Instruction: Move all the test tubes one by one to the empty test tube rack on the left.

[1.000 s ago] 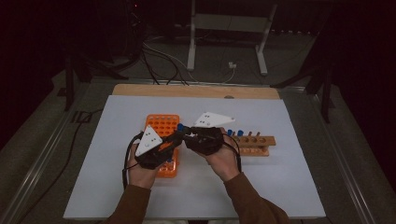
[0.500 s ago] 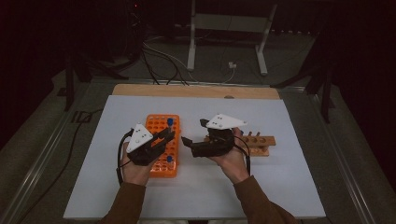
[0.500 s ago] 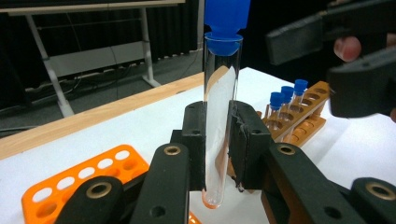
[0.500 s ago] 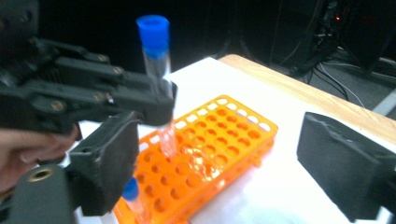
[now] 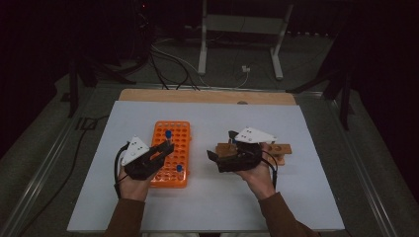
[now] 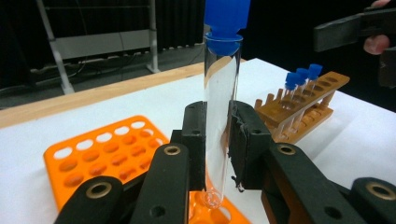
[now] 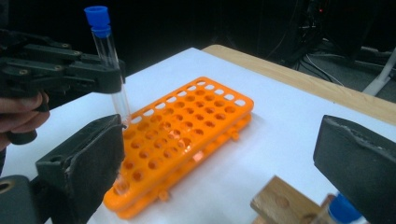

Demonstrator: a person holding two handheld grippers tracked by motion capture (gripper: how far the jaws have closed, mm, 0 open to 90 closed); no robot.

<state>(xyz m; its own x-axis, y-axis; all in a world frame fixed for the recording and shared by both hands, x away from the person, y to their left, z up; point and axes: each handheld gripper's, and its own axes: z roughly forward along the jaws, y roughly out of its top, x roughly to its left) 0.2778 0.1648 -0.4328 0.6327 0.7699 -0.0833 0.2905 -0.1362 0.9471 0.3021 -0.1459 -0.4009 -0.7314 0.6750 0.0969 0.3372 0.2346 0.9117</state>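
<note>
the left gripper [image 6: 217,154] clamps a blue-capped test tube [image 6: 219,107] above the orange rack [image 6: 107,154]; the right gripper [image 7: 224,163], jaws just opened, is empty; a tilted tube may miss its hole.

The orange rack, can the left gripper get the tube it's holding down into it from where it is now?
Probably yes: the left gripper holds the tube upright over the orange rack, with open holes below and the right gripper well aside.

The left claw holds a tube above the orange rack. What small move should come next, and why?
Probably lower the left claw straight down until the tube enters a free hole of the orange rack. The tube is upright, clamped between the pads, and its round bottom hangs just above the holes.
</note>
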